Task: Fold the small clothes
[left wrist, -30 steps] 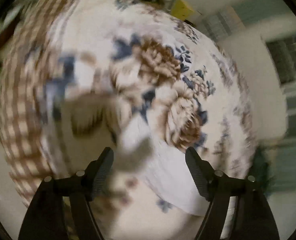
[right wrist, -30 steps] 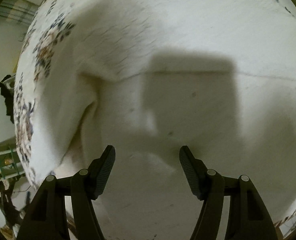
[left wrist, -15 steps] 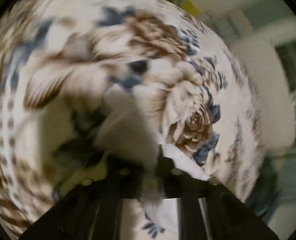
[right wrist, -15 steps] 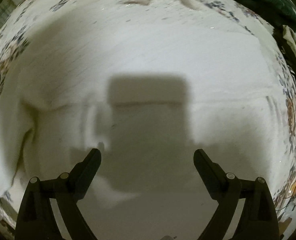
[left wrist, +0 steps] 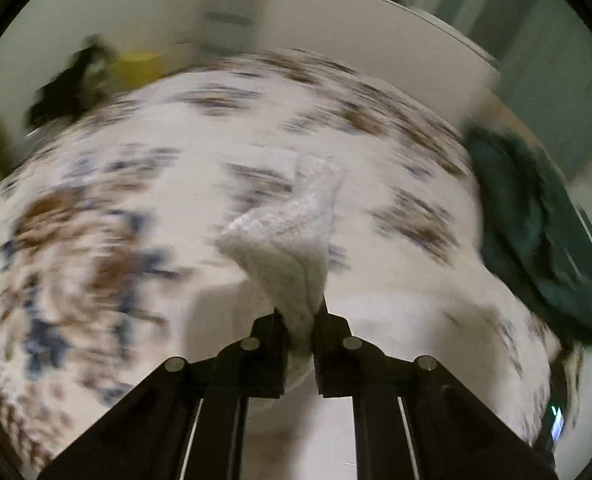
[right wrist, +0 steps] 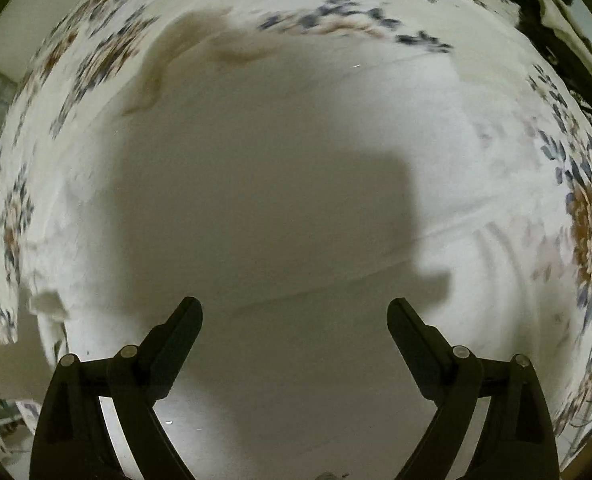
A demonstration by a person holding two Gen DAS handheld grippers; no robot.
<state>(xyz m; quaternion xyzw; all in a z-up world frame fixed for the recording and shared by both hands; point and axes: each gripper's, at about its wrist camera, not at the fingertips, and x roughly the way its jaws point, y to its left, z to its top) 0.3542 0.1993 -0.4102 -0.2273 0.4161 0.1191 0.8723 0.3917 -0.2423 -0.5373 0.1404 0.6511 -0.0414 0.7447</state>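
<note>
While both wrist views blur with motion, I count two grippers, one white knitted garment, one floral bedspread, one dark green cloth. Left gripper (left wrist: 300, 322): jaws closed narrow on a bunched corner of the white knitted garment (left wrist: 292, 240), which rises as a peak from between the fingers above the floral bedspread (left wrist: 108, 216). Right gripper (right wrist: 294, 320): jaws spread wide, nothing between them, hovering over the flat white expanse of the garment (right wrist: 280, 128), its blocky shadow cast on the cloth. Dark green cloth (left wrist: 535, 236): heaped at the bedspread's right edge in the left view. Edges: the garment's wavy hem lies near the floral border at upper left in the right view; patterned margin shows around it on both sides. Change: a second ago my left jaws stood open over the bedspread; now they grip fabric, lifted. My right jaws remain open
</note>
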